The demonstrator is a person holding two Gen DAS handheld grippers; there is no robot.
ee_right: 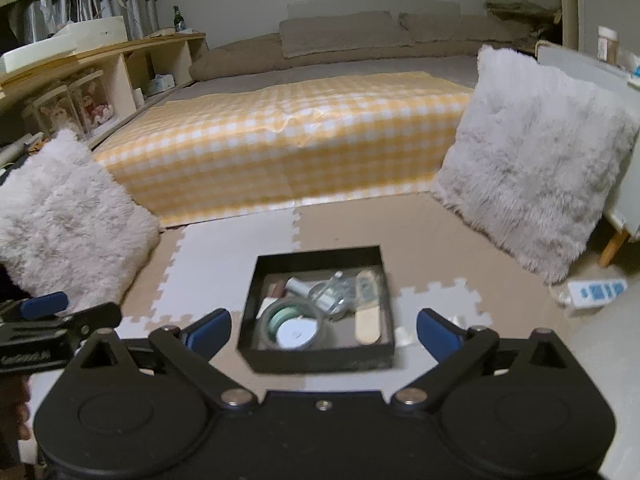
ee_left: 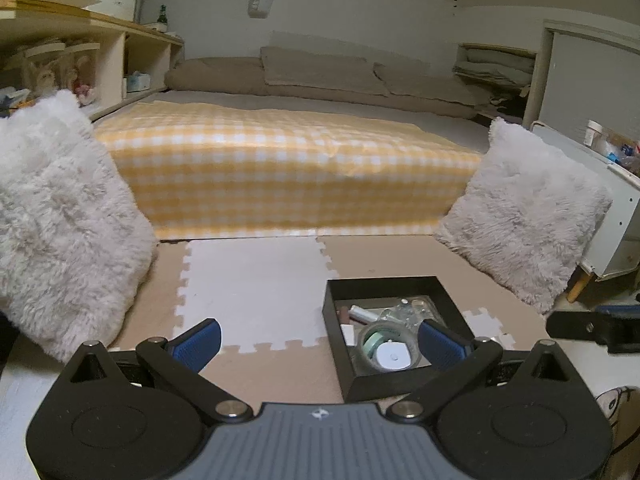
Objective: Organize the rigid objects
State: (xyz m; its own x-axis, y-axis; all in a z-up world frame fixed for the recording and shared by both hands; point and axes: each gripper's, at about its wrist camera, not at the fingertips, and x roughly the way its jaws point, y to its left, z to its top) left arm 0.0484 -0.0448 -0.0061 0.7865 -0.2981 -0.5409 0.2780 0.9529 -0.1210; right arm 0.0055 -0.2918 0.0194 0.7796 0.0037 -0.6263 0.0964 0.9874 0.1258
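Foam puzzle-mat floor [ee_right: 224, 248] carries a black tray [ee_right: 320, 360] of small items; two fluffy cushions [ee_right: 532, 168] flank it.

A shallow black box [ee_right: 316, 356] sits open on the floor mat; inside, a tape roll [ee_right: 294, 328] at six o'clock; a wooden stick [ee_right: 367, 322] at three o'clock, lying flat.
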